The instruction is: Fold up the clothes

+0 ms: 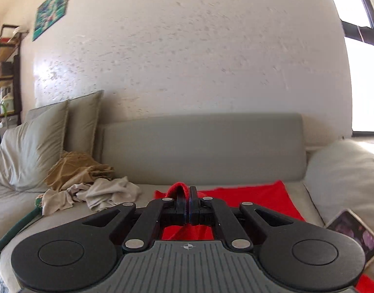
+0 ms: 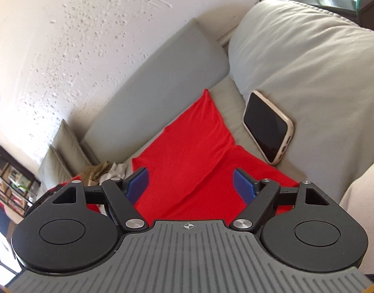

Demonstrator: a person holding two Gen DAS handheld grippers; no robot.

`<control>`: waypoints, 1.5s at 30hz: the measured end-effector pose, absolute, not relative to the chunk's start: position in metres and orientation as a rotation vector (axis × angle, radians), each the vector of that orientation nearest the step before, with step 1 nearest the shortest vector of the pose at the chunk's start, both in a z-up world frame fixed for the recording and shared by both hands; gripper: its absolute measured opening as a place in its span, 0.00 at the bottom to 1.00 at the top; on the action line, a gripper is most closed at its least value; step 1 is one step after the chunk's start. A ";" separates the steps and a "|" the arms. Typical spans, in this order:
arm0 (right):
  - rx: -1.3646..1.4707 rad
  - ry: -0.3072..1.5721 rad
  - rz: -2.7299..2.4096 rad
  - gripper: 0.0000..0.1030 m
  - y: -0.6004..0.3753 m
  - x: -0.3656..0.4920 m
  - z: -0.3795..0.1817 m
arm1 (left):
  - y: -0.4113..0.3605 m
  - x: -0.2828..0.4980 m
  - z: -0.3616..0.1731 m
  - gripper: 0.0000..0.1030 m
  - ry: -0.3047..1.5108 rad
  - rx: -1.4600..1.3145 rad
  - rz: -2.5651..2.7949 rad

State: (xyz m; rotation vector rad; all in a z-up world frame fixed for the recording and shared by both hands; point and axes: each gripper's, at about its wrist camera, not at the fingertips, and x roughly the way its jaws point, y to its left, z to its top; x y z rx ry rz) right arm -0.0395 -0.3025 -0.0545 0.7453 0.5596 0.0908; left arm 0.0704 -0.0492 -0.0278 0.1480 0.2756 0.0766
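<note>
Meanwhile, a bright red knit garment (image 2: pixel 187 156) lay spread on the seat of a pale grey fabric sofa (image 1: pixel 204 144), a ribbed edge of it (image 1: pixel 178 188) pinched in the closed left gripper (image 1: pixel 188 202). Above the cloth hovered the right gripper (image 2: pixel 190 183), its blue-padded jaws standing wide with nothing between them. Just right of the garment, a cream-cased smartphone (image 2: pixel 267 127) leaned against the sofa's padded arm (image 2: pixel 309 73). On the seat's far left sat a crumpled heap of tan and off-white clothes (image 1: pixel 89 185), with two grey-green cushions (image 1: pixel 47 136) propped behind it.

The thin, single-point hold looked the chief risk: a quick pull could have slipped the hem free or dragged the whole piece askew, creasing the fold. Any sweep of cloth toward the right might have caught the phone and tipped it over. Had the open gripper closed on a doubled layer, the fold could have bunched.
</note>
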 end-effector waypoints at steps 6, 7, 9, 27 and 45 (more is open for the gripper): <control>0.754 0.574 0.094 0.79 -0.316 -0.053 -0.065 | -0.133 0.064 -0.118 0.43 0.581 0.540 -0.141; 0.748 0.578 0.091 0.80 -0.317 -0.054 -0.066 | -0.138 0.055 -0.123 0.48 0.575 0.596 -0.156; 0.739 0.587 0.093 0.80 -0.317 -0.054 -0.068 | -0.136 0.032 -0.125 0.54 0.517 0.680 -0.173; 0.339 0.714 0.324 0.58 -0.184 0.036 -0.073 | 0.070 0.051 -0.095 0.11 0.716 -0.173 0.001; -0.122 0.788 0.229 0.29 -0.070 0.074 -0.135 | 0.091 0.057 -0.116 0.14 0.757 -0.211 0.000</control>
